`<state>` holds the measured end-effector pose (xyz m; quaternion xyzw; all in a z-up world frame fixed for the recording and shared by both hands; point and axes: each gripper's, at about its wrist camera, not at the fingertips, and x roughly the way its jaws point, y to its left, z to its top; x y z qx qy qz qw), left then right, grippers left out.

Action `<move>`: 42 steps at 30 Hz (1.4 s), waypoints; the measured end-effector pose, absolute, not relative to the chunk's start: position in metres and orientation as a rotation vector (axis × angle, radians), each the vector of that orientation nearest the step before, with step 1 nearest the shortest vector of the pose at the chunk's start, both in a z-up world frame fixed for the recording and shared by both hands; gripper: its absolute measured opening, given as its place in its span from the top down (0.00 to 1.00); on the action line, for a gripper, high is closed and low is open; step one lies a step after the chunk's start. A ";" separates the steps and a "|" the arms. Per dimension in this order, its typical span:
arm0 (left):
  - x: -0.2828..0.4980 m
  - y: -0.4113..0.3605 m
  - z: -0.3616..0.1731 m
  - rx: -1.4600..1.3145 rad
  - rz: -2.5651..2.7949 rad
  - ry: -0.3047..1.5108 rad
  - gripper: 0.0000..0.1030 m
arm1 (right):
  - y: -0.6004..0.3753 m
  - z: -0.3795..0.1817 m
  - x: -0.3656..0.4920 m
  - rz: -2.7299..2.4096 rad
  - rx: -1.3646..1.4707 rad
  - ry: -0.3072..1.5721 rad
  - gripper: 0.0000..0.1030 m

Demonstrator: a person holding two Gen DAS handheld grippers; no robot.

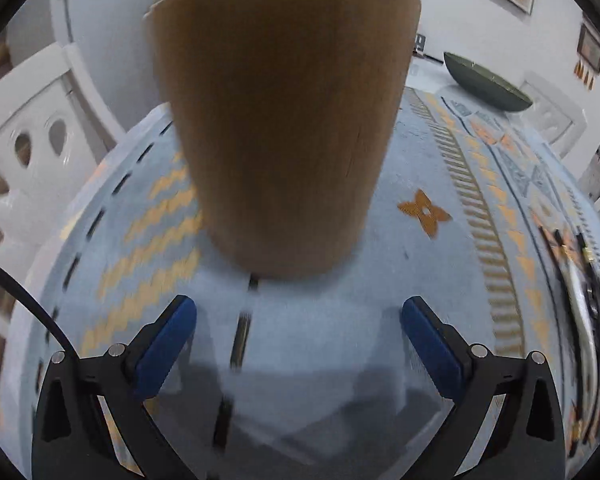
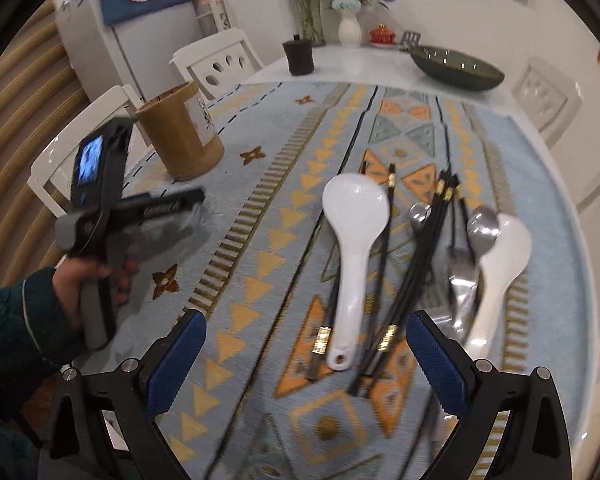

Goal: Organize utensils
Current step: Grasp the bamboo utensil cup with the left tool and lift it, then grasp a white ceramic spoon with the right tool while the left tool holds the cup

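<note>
the left gripper [image 1: 299, 344] was spread wide, empty, just short of the wooden holder [image 1: 284, 120] on the worktop [image 2: 260, 240]. well to the holder's right lay the ladle [image 2: 354, 240], chopsticks [image 2: 416, 264] and spoons [image 2: 484, 224], under the equally spread, empty right gripper [image 2: 305, 354].

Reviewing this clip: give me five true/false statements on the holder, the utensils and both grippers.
1. The left gripper is open and empty. True.
2. The wooden holder stands upright on the cloth. True.
3. The right gripper is shut on a chopstick. False: it is open above the utensils and holds nothing.
4. The white ladle stands in the holder. False: it lies flat on the cloth, with the black chopsticks just right of it.
5. A dark bowl sits at the table's far side. True.
</note>
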<state>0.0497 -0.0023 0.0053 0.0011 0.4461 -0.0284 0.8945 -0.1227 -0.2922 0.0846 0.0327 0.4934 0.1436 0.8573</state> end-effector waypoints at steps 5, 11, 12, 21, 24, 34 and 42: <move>0.082 -0.004 0.013 0.031 -0.004 0.895 0.01 | -0.285 0.079 -0.114 0.367 0.038 1.030 0.03; 0.098 -0.004 0.000 0.031 -0.014 0.900 0.01 | -0.295 0.059 -0.104 0.442 0.174 1.066 0.03; 0.102 -0.003 -0.002 0.030 -0.014 0.896 0.01 | -0.298 0.054 -0.104 0.445 0.209 1.081 0.03; 0.126 0.011 -0.024 -0.012 -0.043 0.875 0.04 | -0.287 0.066 -0.112 0.346 0.162 1.082 0.03; 0.130 0.025 -0.033 -0.084 -0.063 0.869 0.07 | -0.280 0.074 -0.111 0.293 0.172 1.075 0.03; 0.134 0.045 -0.060 -0.101 -0.072 0.861 0.07 | -0.229 0.087 -0.112 0.289 -0.014 1.060 0.04; 0.140 0.049 -0.080 -0.100 -0.075 0.863 0.07 | -0.209 0.077 -0.098 0.279 -0.063 1.062 0.12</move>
